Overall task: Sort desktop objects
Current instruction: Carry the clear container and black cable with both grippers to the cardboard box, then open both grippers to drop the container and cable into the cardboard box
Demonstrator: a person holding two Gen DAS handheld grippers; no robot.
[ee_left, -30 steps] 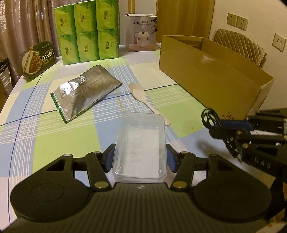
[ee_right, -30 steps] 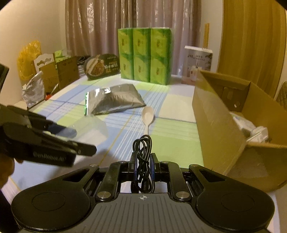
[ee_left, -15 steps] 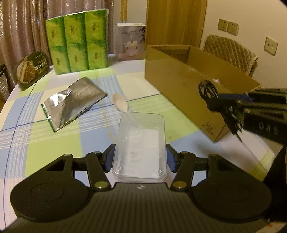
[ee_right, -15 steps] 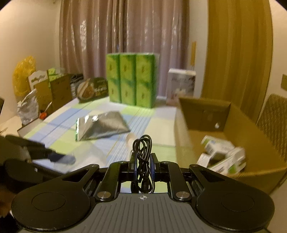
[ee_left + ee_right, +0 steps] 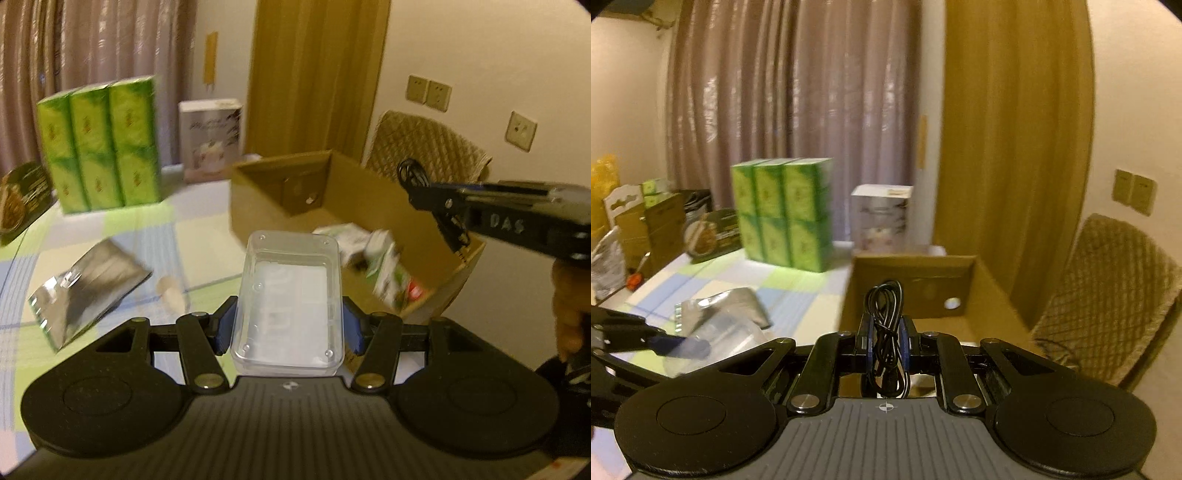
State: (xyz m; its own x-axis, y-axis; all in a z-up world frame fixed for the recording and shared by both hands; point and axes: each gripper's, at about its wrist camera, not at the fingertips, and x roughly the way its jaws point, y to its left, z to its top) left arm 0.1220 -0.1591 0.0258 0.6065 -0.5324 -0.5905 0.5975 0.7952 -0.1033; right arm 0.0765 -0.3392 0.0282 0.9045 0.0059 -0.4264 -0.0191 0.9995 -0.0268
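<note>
My left gripper (image 5: 288, 328) is shut on a clear plastic box (image 5: 290, 295) and holds it in the air, near the open cardboard box (image 5: 273, 195). My right gripper (image 5: 885, 345) is shut on a coiled black cable (image 5: 885, 314) and holds it above the cardboard box (image 5: 923, 280). In the left wrist view the right gripper (image 5: 424, 192) with the cable (image 5: 412, 175) hangs over the box's right side. Several small packages (image 5: 384, 266) lie inside the box. The left gripper and its clear box (image 5: 716, 339) show at the lower left of the right wrist view.
A silver foil pouch (image 5: 85, 284) and a pale spoon (image 5: 170, 293) lie on the checked tablecloth (image 5: 122, 229). Green tissue packs (image 5: 99, 140), a white carton (image 5: 212, 138) and a round green tin (image 5: 20, 199) stand at the back. A quilted chair (image 5: 428, 147) is behind the box.
Both grippers have risen and moved toward the cardboard box with their loads. The right gripper with the cable has come over the box; the clear box is higher off the table.
</note>
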